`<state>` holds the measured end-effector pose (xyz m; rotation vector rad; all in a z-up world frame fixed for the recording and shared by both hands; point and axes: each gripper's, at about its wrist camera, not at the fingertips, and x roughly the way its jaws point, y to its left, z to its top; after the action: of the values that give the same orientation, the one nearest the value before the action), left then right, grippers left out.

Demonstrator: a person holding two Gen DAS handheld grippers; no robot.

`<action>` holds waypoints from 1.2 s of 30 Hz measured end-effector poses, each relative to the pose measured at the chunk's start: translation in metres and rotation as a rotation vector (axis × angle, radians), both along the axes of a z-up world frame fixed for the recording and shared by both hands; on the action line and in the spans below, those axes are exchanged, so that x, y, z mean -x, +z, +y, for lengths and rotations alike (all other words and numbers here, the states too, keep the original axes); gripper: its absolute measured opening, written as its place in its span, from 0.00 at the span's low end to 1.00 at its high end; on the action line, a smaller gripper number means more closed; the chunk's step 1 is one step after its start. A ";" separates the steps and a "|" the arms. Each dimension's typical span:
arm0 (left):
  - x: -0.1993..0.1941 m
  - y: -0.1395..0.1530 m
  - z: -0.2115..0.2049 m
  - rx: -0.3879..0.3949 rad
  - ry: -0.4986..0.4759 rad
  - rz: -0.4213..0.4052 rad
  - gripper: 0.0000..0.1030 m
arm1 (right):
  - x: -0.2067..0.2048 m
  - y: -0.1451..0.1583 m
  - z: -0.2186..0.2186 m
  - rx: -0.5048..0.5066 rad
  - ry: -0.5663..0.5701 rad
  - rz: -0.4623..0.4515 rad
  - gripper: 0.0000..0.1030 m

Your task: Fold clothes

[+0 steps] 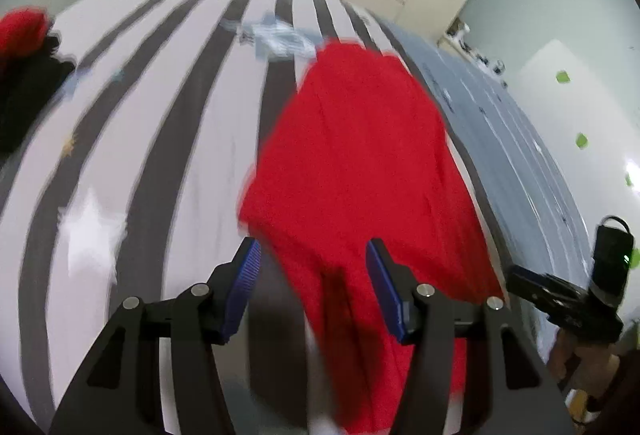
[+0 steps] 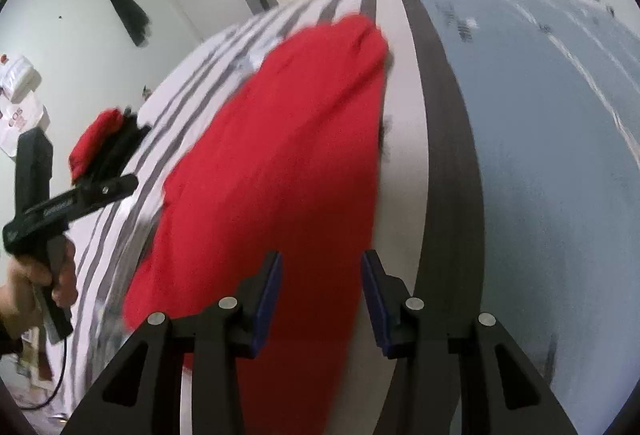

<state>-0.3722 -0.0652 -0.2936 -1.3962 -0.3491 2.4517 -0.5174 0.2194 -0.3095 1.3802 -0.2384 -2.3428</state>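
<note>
While both frames are motion-blurred, the red garment (image 1: 360, 163) clearly lies spread lengthwise on the striped bed (image 1: 132, 139), near its blue-grey side, reaching toward the far edge. Left gripper (image 1: 314, 291): fingers apart, red cloth below the gap, nothing pinched. Right gripper (image 2: 321, 305): fingers apart over the garment's near end, not clamping. A red-and-black pile (image 2: 102, 143) sits at the bed's left edge.

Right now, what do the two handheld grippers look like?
Both match: matte black angular frames with silver round pivot bolts and ribbed blue pads lining the jaws of the left gripper and right gripper. The right wrist view shows the left unit's black pistol handle, white lettering on its body, and a thin black cable trailing down.
</note>
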 end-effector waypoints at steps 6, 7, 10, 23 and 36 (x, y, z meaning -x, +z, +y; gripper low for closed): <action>-0.073 -0.008 0.015 0.016 -0.037 -0.054 0.51 | -0.050 -0.012 0.004 0.009 -0.026 -0.077 0.38; -0.079 -0.010 0.017 0.026 -0.049 -0.053 0.51 | -0.055 -0.013 0.004 0.012 -0.020 -0.072 0.38; -0.089 -0.017 0.026 0.047 -0.088 -0.036 0.51 | -0.064 -0.018 0.001 0.014 -0.020 -0.068 0.38; -0.106 -0.043 0.037 0.082 -0.104 0.005 0.46 | -0.079 -0.033 -0.005 0.028 -0.052 -0.007 0.40; -0.138 -0.019 0.025 0.103 -0.130 0.042 0.12 | -0.089 -0.010 0.003 0.036 0.020 0.016 0.05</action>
<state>-0.2341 -0.0407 -0.3126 -1.3594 -0.1194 2.4185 -0.4280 0.2219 -0.3194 1.3403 -0.2596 -2.3217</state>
